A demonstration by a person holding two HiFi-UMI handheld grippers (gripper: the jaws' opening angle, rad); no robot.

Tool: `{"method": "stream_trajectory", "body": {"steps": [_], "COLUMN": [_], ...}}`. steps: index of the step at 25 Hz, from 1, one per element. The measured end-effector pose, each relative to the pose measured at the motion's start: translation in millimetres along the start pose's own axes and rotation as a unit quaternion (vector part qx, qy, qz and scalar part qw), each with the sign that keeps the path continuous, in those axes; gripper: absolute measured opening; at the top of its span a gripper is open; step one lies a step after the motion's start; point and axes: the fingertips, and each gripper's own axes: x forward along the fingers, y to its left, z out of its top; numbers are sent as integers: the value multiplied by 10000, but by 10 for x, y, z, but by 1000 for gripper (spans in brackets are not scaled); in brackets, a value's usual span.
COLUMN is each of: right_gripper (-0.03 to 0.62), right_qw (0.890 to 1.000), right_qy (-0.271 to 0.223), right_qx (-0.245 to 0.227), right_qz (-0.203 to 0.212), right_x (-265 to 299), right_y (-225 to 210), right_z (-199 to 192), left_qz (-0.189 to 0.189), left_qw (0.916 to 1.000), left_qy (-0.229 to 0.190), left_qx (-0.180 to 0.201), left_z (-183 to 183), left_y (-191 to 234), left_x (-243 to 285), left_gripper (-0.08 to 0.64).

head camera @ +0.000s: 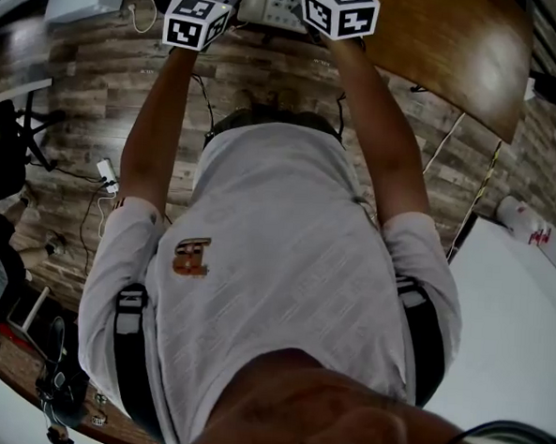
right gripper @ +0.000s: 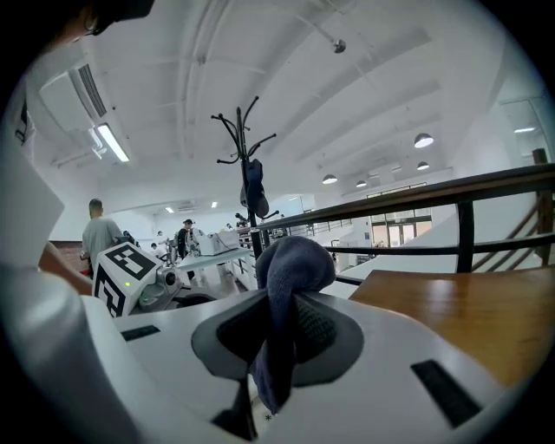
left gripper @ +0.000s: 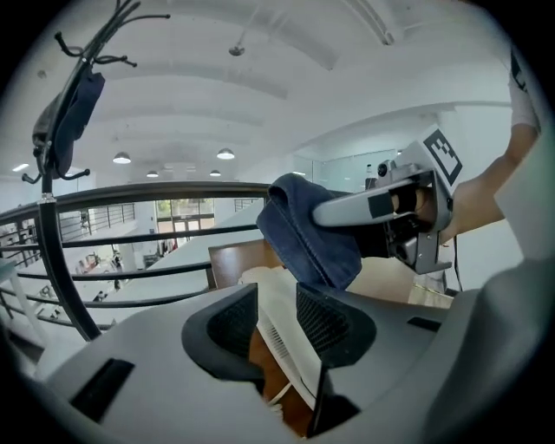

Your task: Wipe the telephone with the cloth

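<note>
In the left gripper view my left gripper stands open. The white ribbed body of the telephone shows in the gap between its jaws, and the pads do not press on it. Above it my right gripper is shut on a dark blue cloth, which hangs just over the telephone. In the right gripper view that cloth bunches out between the shut jaws of the right gripper. The head view shows only the two marker cubes, left and right; the jaws are hidden there.
A brown wooden table lies ahead at the right, also seen as the table from above. A black railing runs behind it. A coat stand rises at the back. My own torso fills the head view.
</note>
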Motion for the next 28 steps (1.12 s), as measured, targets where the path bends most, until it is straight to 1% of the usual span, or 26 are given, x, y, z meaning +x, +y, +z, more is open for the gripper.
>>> {"method": "stream_trajectory", "body": {"steps": [5, 10, 14, 16, 20, 28], "right_gripper": [72, 72, 72, 72, 72, 72], "right_qw": [9989, 9964, 9932, 9919, 9890, 9800], "right_qy": [279, 642, 916, 1009, 1219, 1554], "right_qx": [341, 460, 542, 590, 576, 556], "right_qz": [-155, -309, -480, -489, -614, -1113], "right_x": [135, 233, 285, 287, 270, -7], "right_y": [-63, -97, -157, -172, -276, -612], "right_z": [-156, -335, -470, -502, -584, -789], "left_qz": [-249, -356, -365, -376, -408, -423], "left_qw": [9987, 9968, 9959, 9954, 9952, 9952], "left_qy": [407, 643, 750, 789, 773, 800], "left_qx": [-163, -309, -359, -383, -434, -361], "left_z": [-199, -327, -400, -420, -411, -416], "left_y": [11, 16, 18, -1, -15, -87], "left_x": [59, 100, 115, 126, 133, 109], "left_gripper": [141, 144, 143, 144, 143, 143]}}
